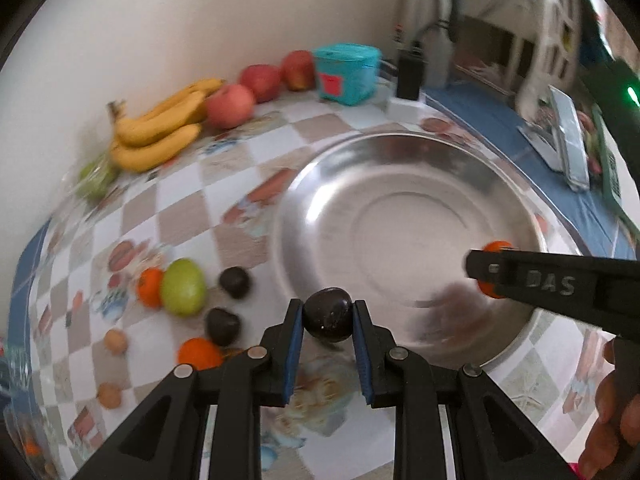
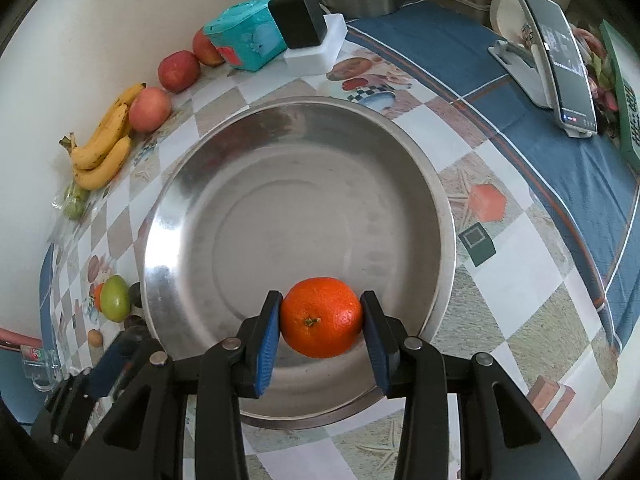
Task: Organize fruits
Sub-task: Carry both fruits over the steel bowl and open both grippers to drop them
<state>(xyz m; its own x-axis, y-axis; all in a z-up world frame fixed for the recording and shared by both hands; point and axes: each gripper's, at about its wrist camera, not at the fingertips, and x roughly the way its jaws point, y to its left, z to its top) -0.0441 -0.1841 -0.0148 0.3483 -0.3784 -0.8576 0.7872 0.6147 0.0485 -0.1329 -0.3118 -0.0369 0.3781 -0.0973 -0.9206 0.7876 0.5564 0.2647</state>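
**Two fruits held over the steel bowl**

The orange (image 2: 320,322) sits clamped between the blue pads of the right gripper (image 2: 322,320), stem end facing the camera, above the near inner slope of the steel bowl (image 2: 168,208). In the left wrist view the same orange (image 1: 494,249) peeks out behind that gripper's black finger, over the bowl's right side.

The left gripper (image 1: 327,318) is closed on a dark plum (image 1: 328,314), pads pressing it from both sides, at the bowl's (image 1: 320,200) near left rim. The bowl holds nothing inside.

Left of the bowl, on the checked tablecloth (image 1: 180,216), lie loose fruits: a green fruit (image 1: 184,287) touching a small orange one (image 1: 150,287), two more dark plums (image 1: 235,282) (image 1: 222,326), another orange fruit (image 1: 199,353), and two small brown nuts (image 1: 116,342) (image 1: 109,396).

Farther back along the wall lie a bunch of bananas (image 1: 160,128), with green fruit in clear wrap (image 1: 96,178) just beside its stem end, then three red apples (image 1: 230,106) (image 1: 260,82) (image 1: 298,70) in a row, and a teal box (image 1: 346,72). Beside the box stands a black adapter (image 2: 296,20) on a white block (image 2: 320,50), with a steel flask (image 1: 428,12) behind.

On the blue cloth at right a phone (image 2: 560,60) leans on a white stand. Fingers of a hand (image 1: 612,408) show at the lower right of the left wrist view.
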